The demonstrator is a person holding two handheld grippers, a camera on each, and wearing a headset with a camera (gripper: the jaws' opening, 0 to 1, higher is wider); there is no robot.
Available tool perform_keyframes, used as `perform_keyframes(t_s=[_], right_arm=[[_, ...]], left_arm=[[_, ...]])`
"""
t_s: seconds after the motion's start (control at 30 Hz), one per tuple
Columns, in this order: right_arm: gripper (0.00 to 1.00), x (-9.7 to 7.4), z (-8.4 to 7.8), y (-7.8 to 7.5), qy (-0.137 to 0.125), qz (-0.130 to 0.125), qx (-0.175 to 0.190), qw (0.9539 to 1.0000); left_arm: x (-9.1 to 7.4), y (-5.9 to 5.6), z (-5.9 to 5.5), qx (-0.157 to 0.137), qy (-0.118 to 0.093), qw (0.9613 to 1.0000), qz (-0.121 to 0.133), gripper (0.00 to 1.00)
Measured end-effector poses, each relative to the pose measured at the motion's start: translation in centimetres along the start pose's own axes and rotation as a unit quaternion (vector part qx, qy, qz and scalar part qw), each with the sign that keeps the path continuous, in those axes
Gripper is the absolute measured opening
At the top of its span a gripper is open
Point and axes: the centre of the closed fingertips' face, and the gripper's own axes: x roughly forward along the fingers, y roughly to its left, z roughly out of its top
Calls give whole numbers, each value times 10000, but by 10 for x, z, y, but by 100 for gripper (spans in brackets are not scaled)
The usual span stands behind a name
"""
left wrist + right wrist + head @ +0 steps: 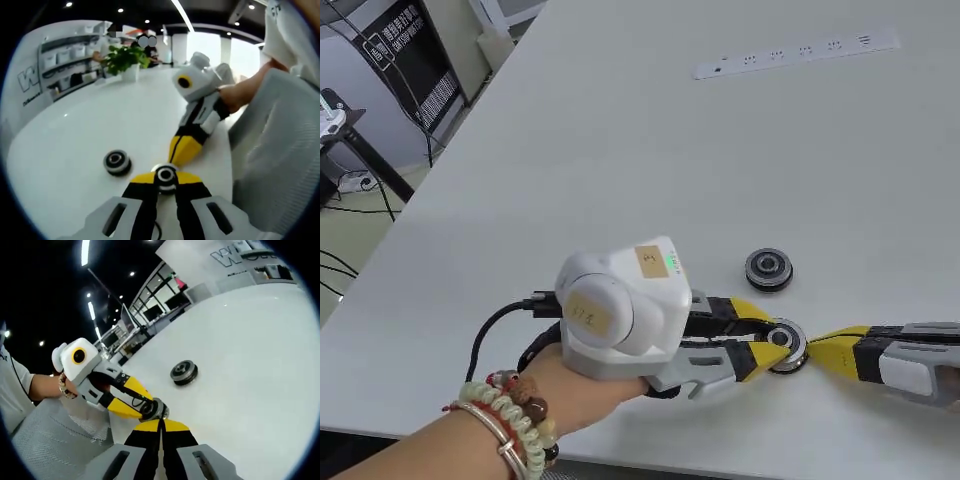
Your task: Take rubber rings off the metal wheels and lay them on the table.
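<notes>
**While the left gripper (165, 179) clamps a small silver metal wheel (786, 344), the right gripper (160, 424) works at its black rubber ring (786, 366)**

Because the left jaws are narrowed around the wheel, low over the white table (620, 120), a hard sideways pull could twist it loose or let the ring snap away. The right jaws are pressed together, tips at the wheel's edge. Whether they pinch any rubber is too small to tell. A second black-ringed metal wheel (768, 270) lies just beyond, untouched. The right gripper's body is cut off in the head view.
</notes>
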Motion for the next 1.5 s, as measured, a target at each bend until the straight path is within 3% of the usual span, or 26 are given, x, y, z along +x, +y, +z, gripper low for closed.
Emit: perform_keyframes(t_s=[0.07,0.1,0.3,0.33,0.37,0.4,0.43,0.8,0.93,1.5], right_arm=[[0,-1,-1,2,8,120,136,9998],[0,0,1,0,-43,46,144,9999],[0,-1,2,3,-106,161,452,9988],[0,-1,3,4,-162,213,529,9982],[0,-3,15,11,-490,462,771,9947],[0,-4,7,9,-258,367,966,9943],[0,-2,7,7,-286,354,763,9960],[0,0,9,11,-391,502,1199,9908],[0,3,11,14,-416,569,1240,9898],[0,7,14,21,-429,812,1289,9874]], left_arm=[[0,0,0,23,7,10000,-1,14],[0,0,0,21,7,10000,-3,14],[0,0,0,9,-2,10000,2,14],[0,0,0,8,-4,10000,3,14],[0,0,0,6,-4,10000,8,14],[0,0,0,-3,-10,10000,16,14],[0,1,0,-14,-17,10000,14,14],[0,1,-1,-32,2,10000,66,14],[-1,2,-1,-184,-61,9998,73,14],[-1,2,-1,-121,-73,9999,68,14]])
